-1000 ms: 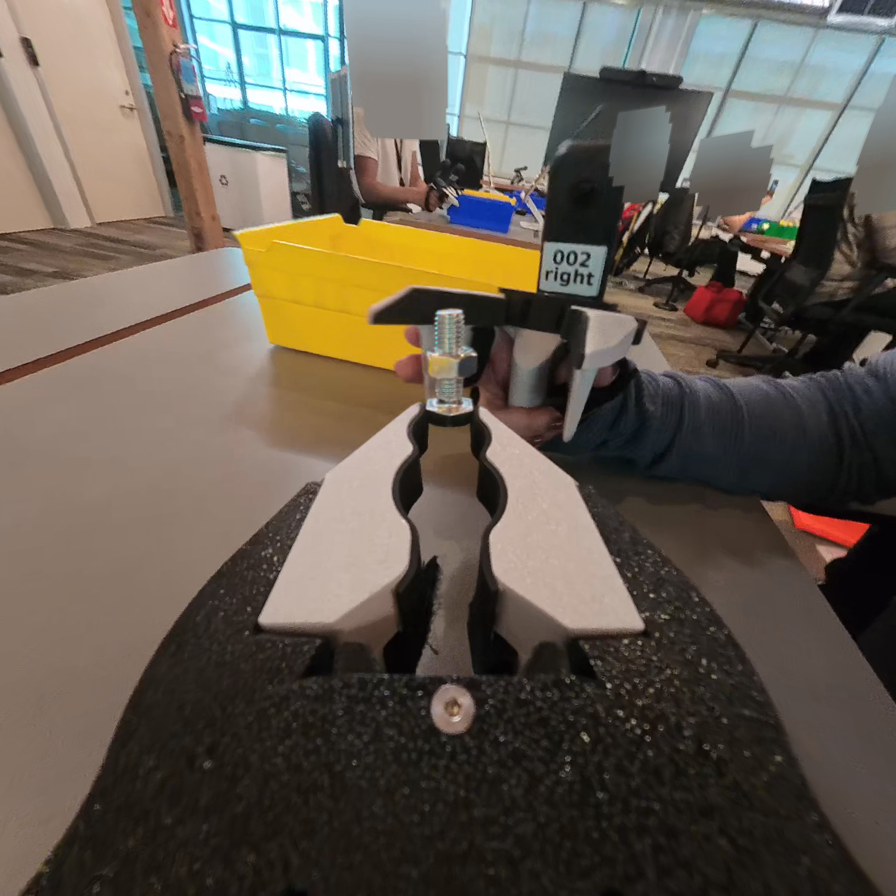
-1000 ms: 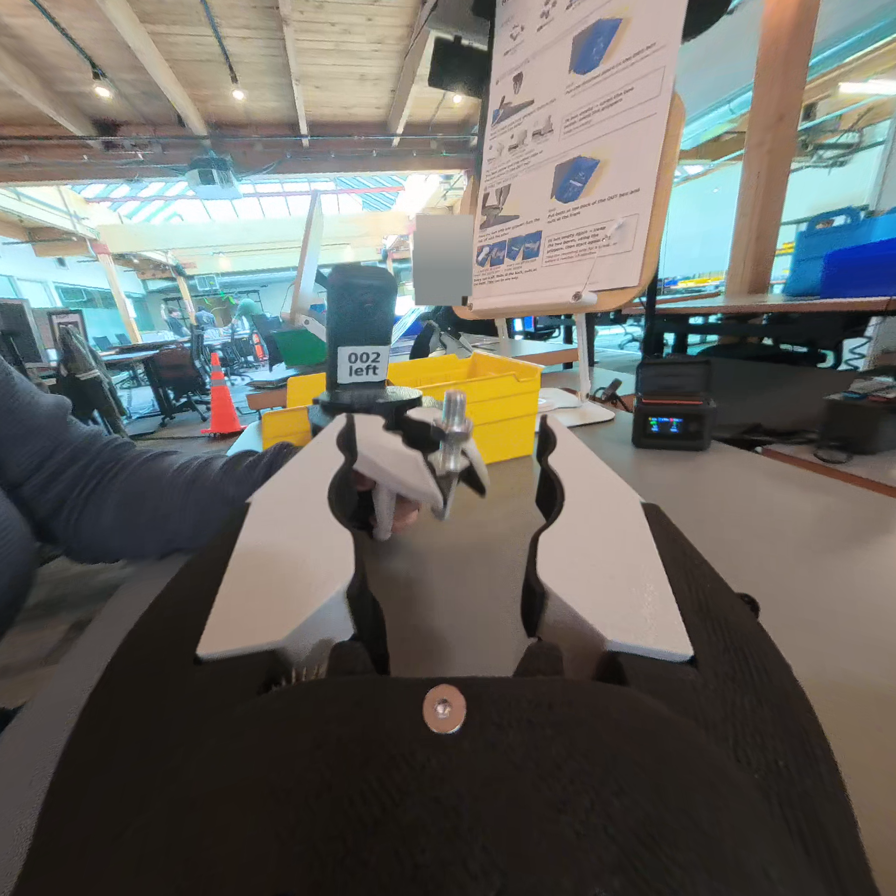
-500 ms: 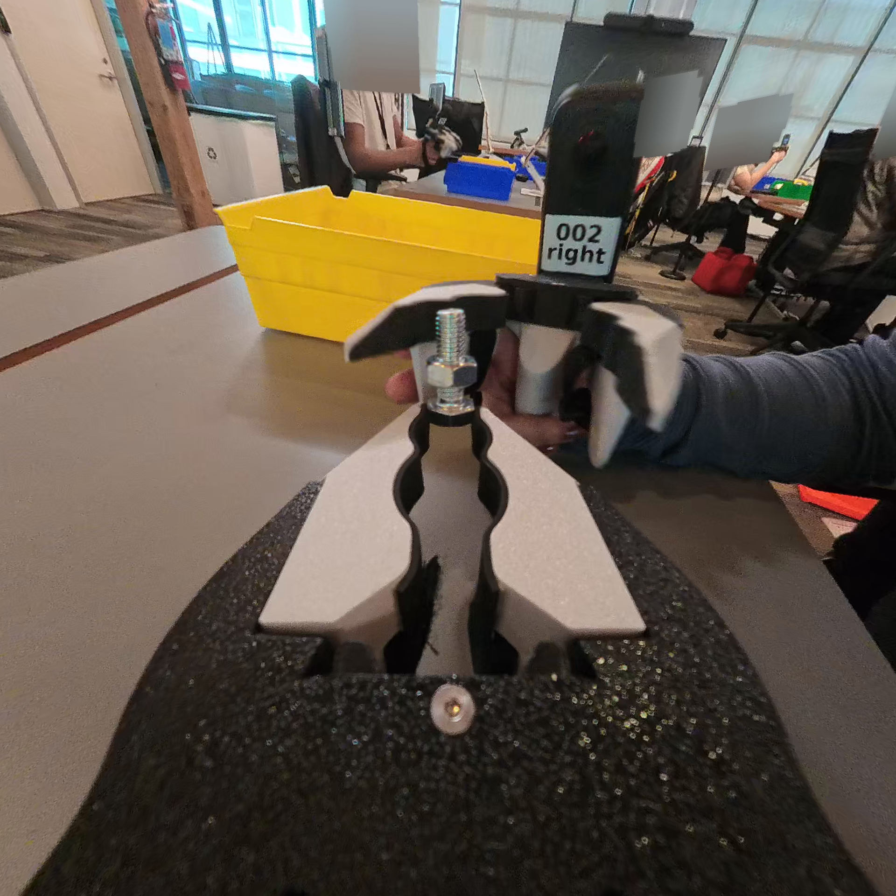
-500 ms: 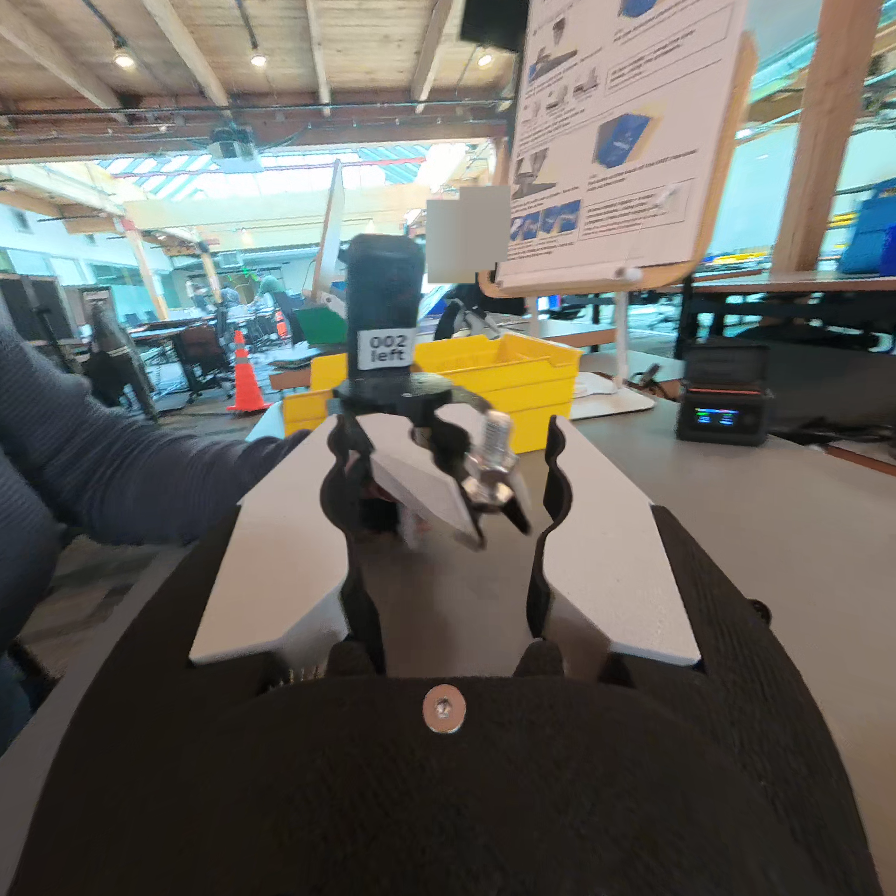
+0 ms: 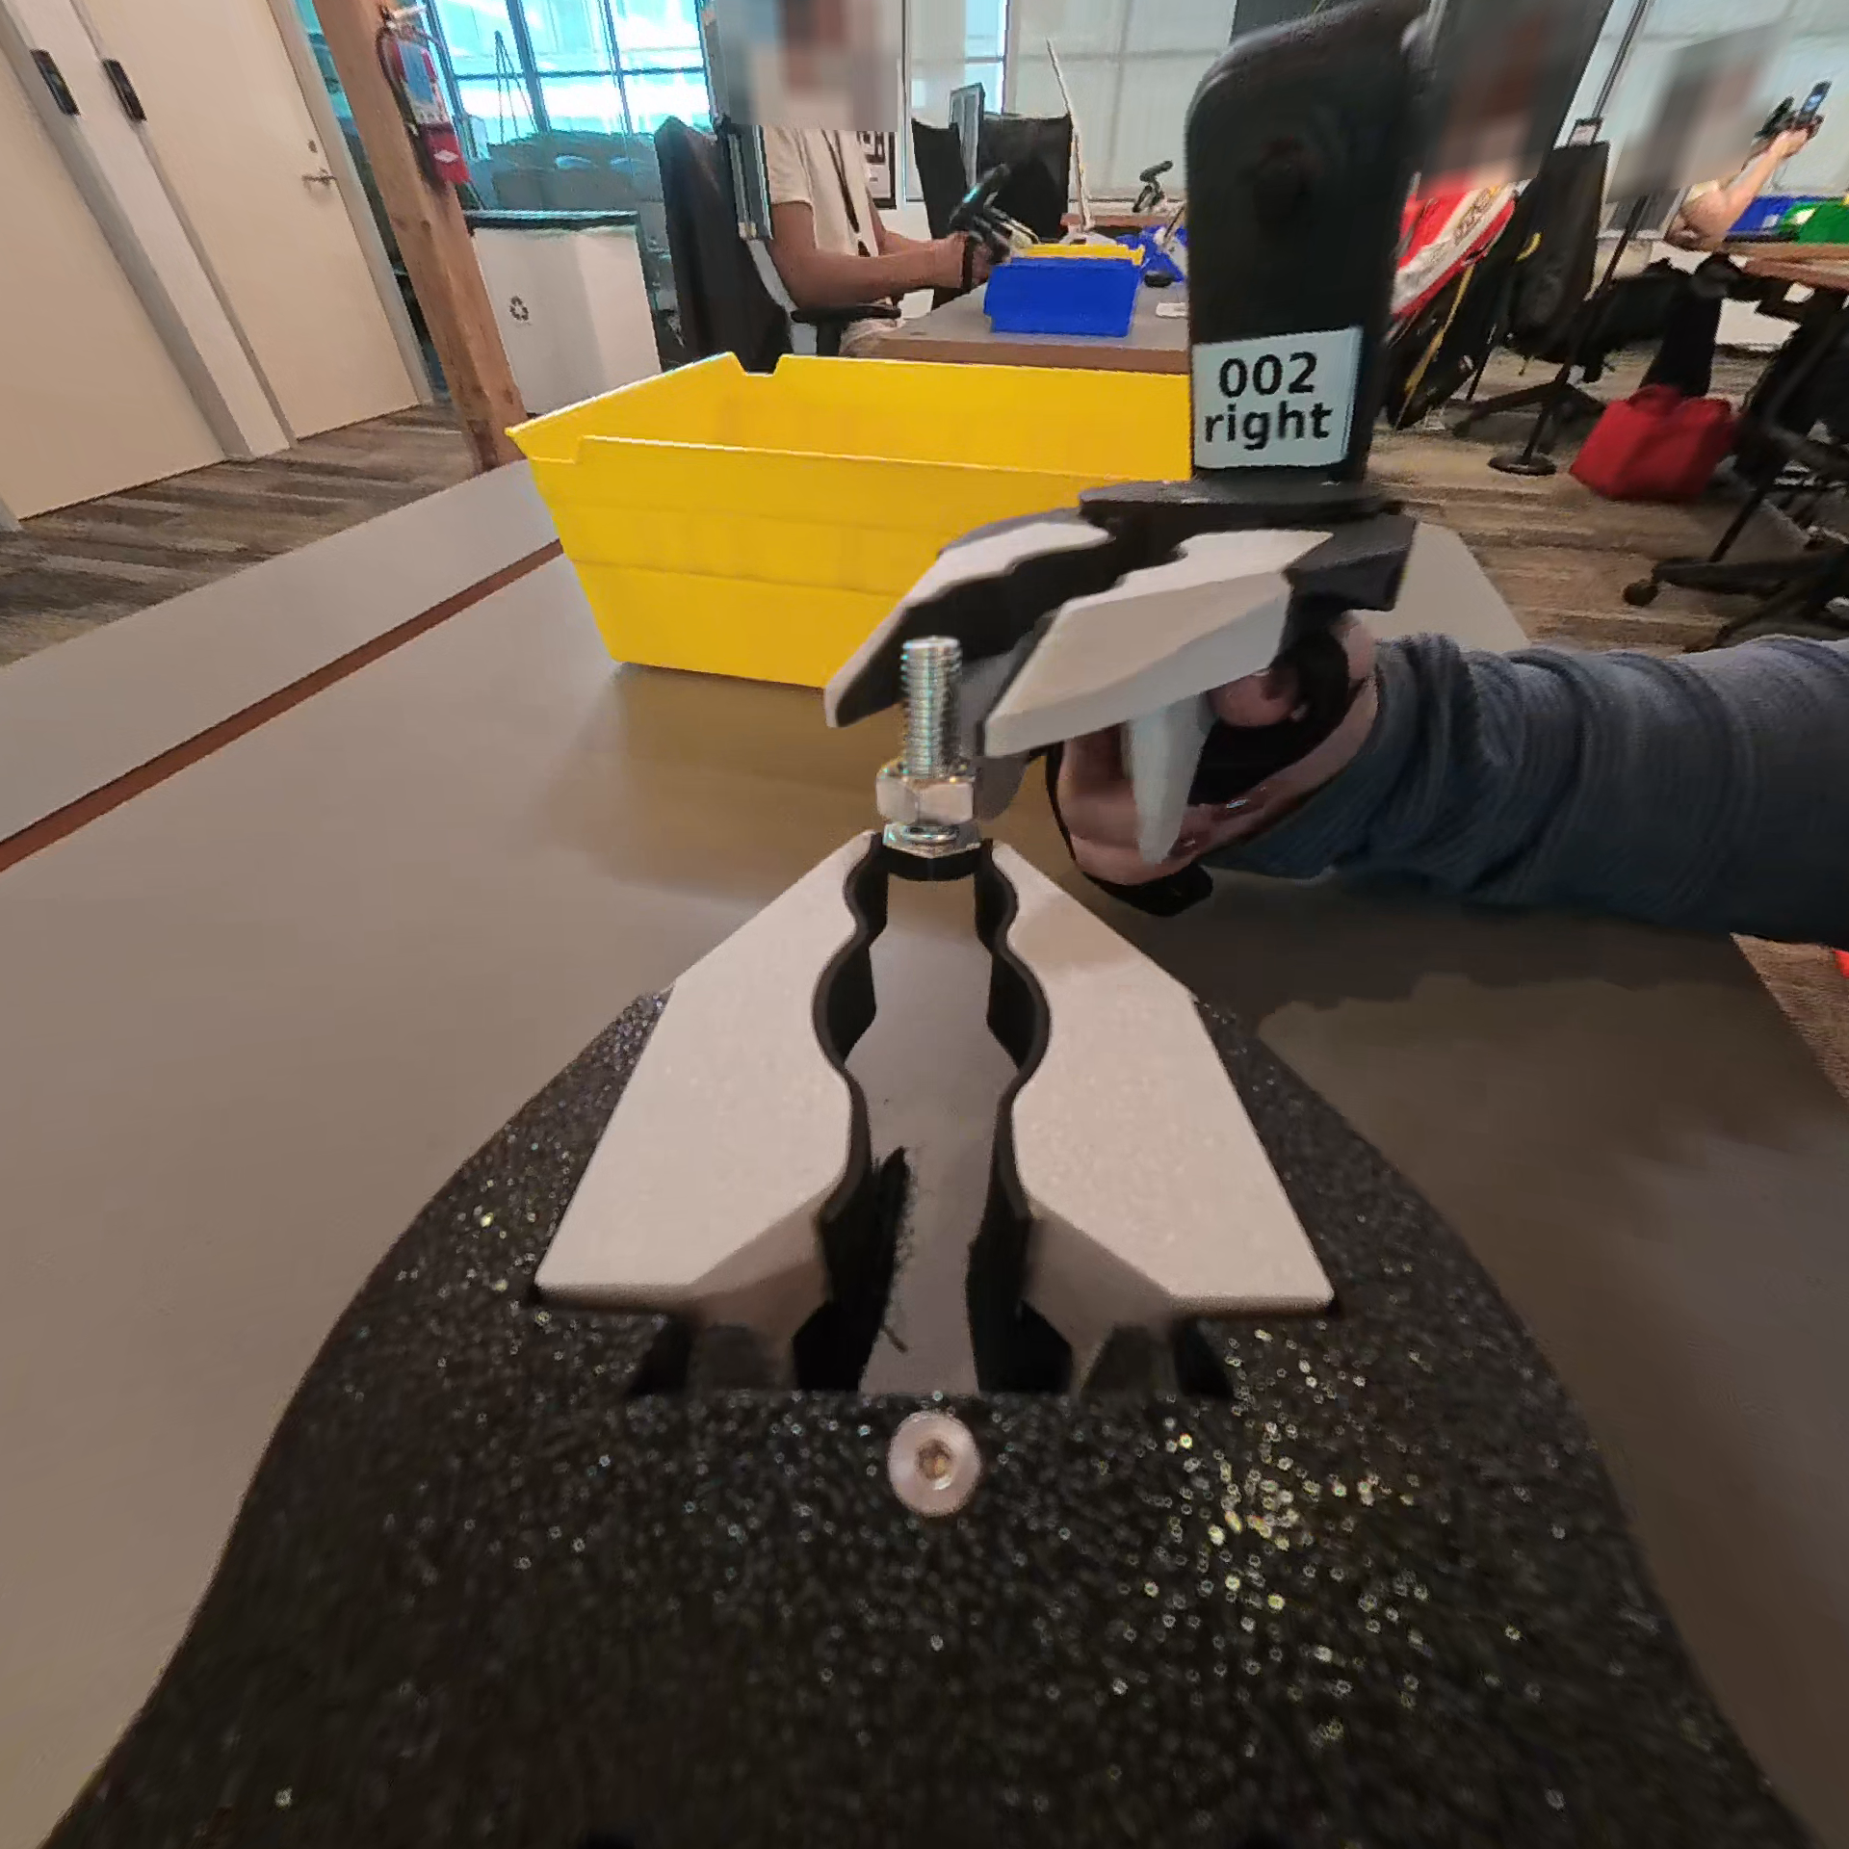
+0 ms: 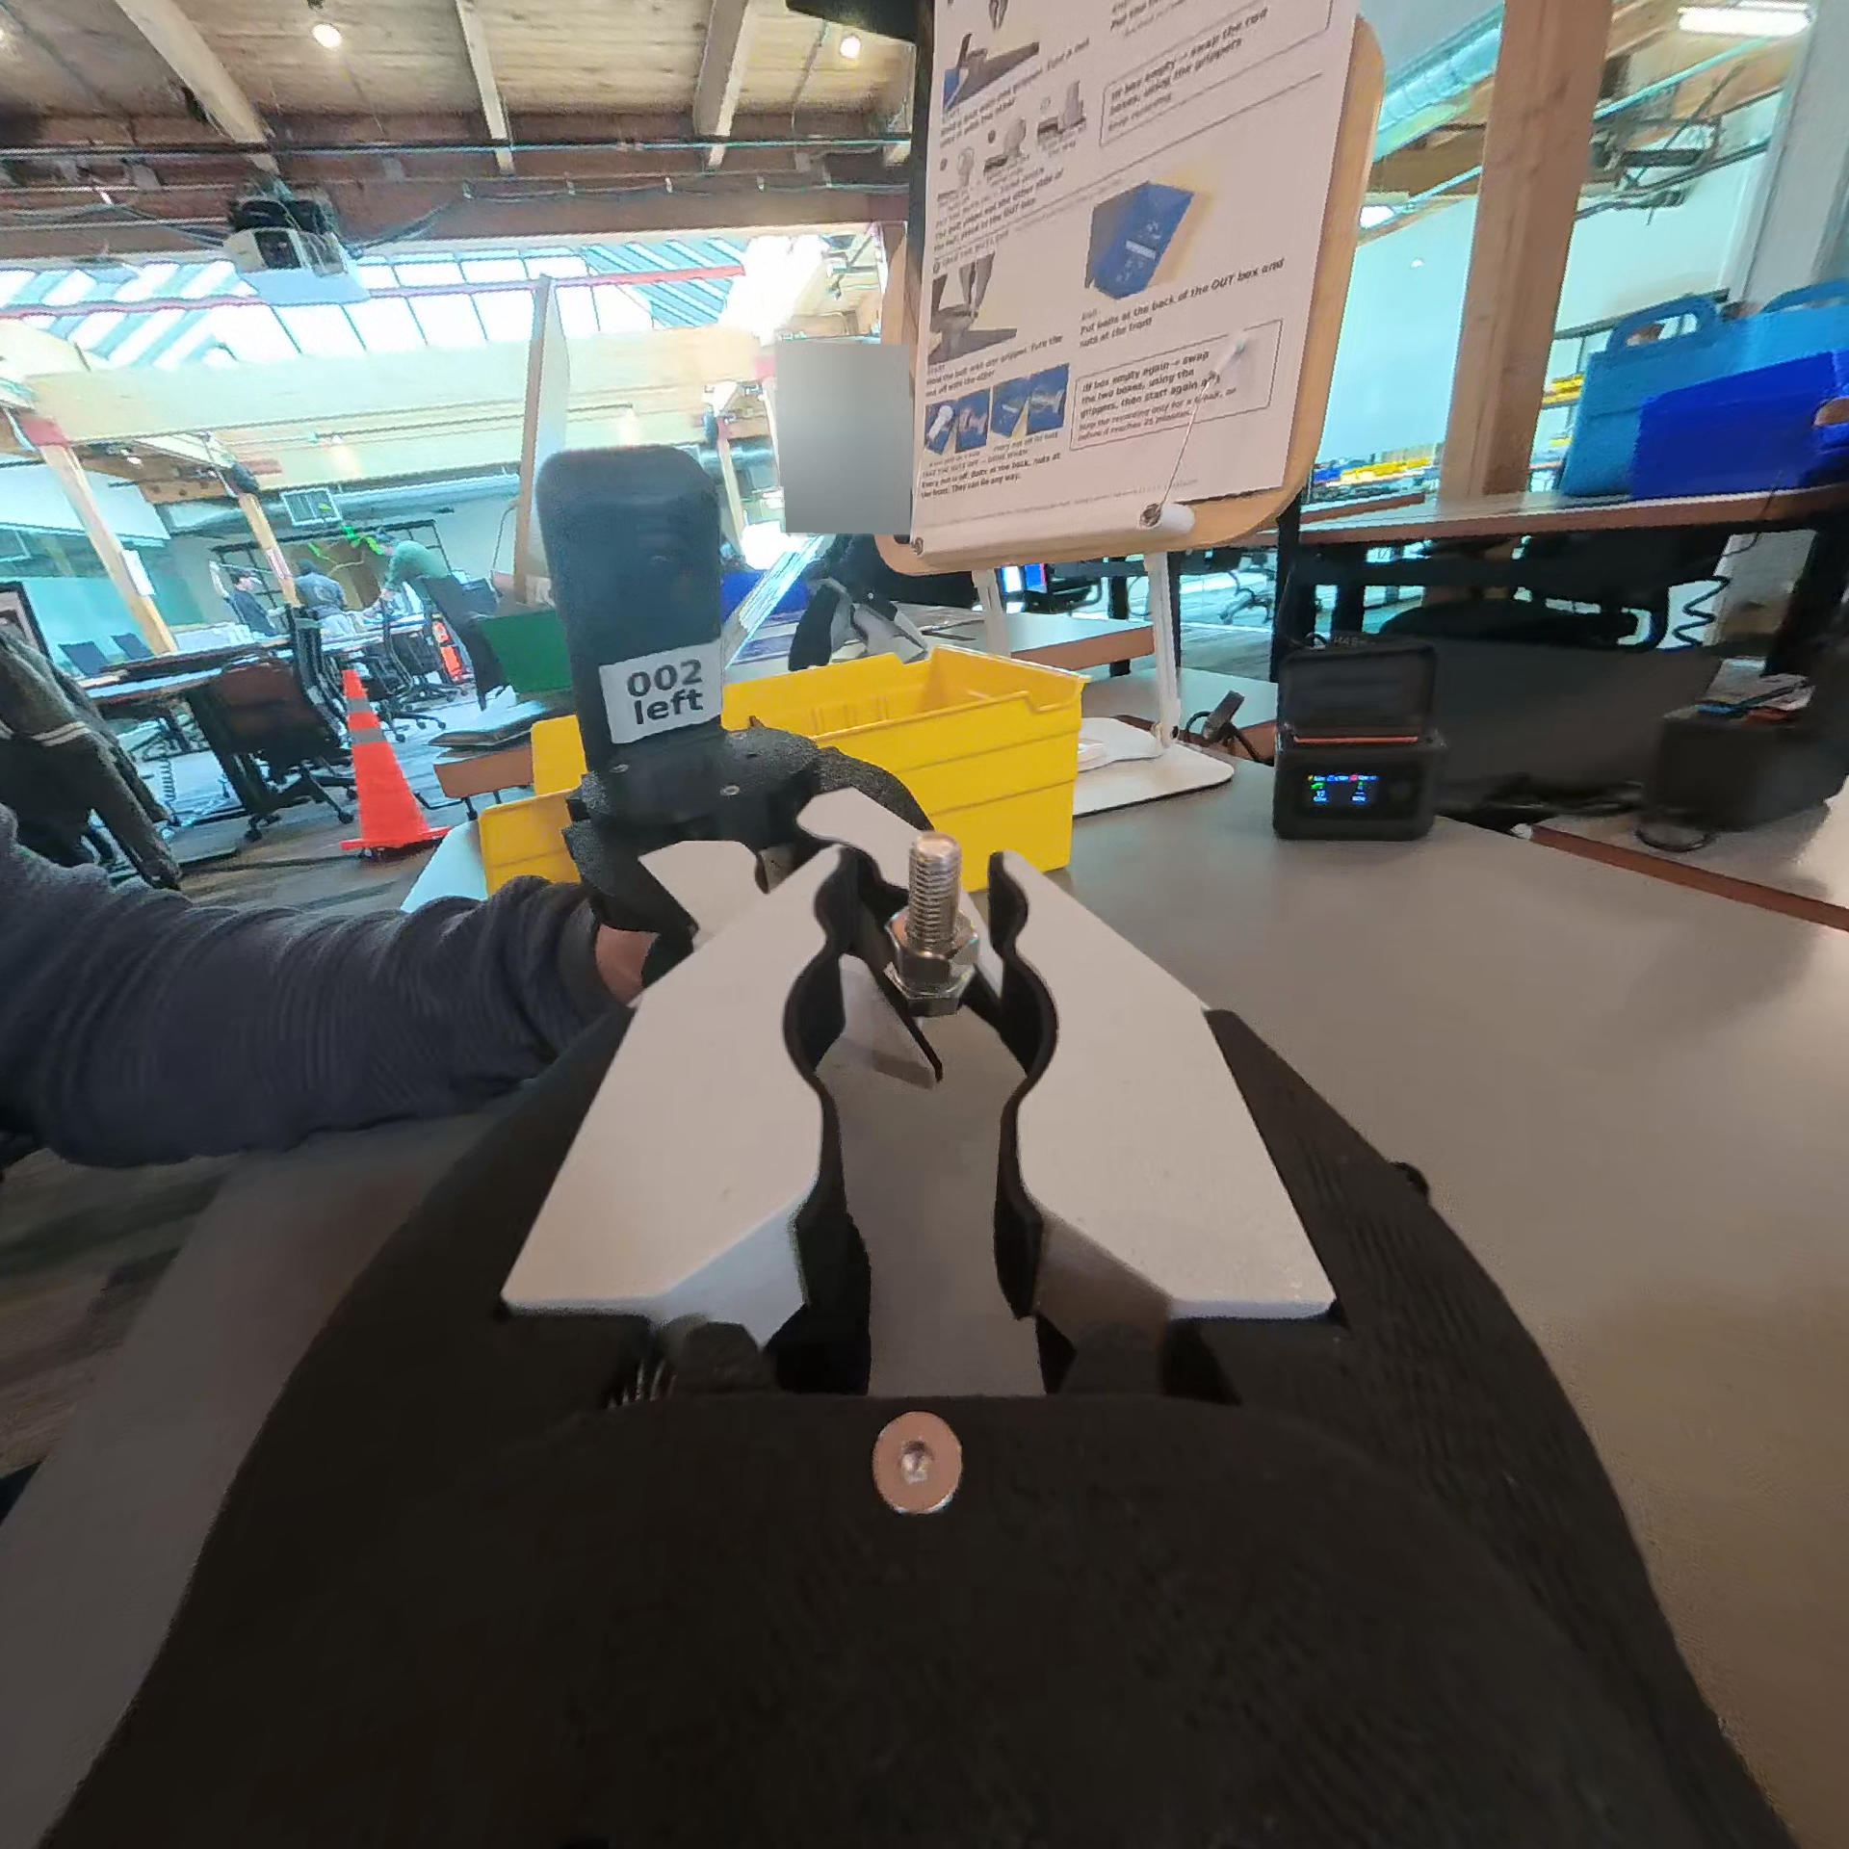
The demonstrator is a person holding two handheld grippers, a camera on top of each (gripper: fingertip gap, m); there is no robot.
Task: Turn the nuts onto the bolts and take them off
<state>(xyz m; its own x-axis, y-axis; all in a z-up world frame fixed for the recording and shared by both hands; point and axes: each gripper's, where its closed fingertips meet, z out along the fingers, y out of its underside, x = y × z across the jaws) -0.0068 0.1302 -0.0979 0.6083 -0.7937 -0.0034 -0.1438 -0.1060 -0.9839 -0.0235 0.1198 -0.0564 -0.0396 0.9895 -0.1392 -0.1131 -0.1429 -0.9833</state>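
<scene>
A silver bolt (image 5: pixel 931 700) stands upright with a hex nut (image 5: pixel 926 795) low on its thread, close above the head. My left gripper (image 5: pixel 931 865) is shut on the bolt's head and holds it above the grey table (image 5: pixel 350 900). My right gripper (image 6: pixel 926 875) comes in from the right, level with the table. Its fingers stand on either side of the nut (image 6: pixel 931 951) and thread, with a small gap on each side. From the left wrist view, the right gripper (image 5: pixel 905 725) straddles the thread just above the nut. The bolt head is hidden between the left fingertips.
A yellow bin (image 5: pixel 800 520) stands on the table behind the bolt; it also shows in the right wrist view (image 6: pixel 900 760). An instruction board on a white stand (image 6: pixel 1121 250) and a black device with a small screen (image 6: pixel 1356 740) sit at the far right. People work at desks beyond. My two grippers' fingertips are within a few centimetres of each other.
My right gripper has moved in around the bolt and narrowed its wide-open fingers to flank the nut. My left gripper keeps its hold on the bolt head.
</scene>
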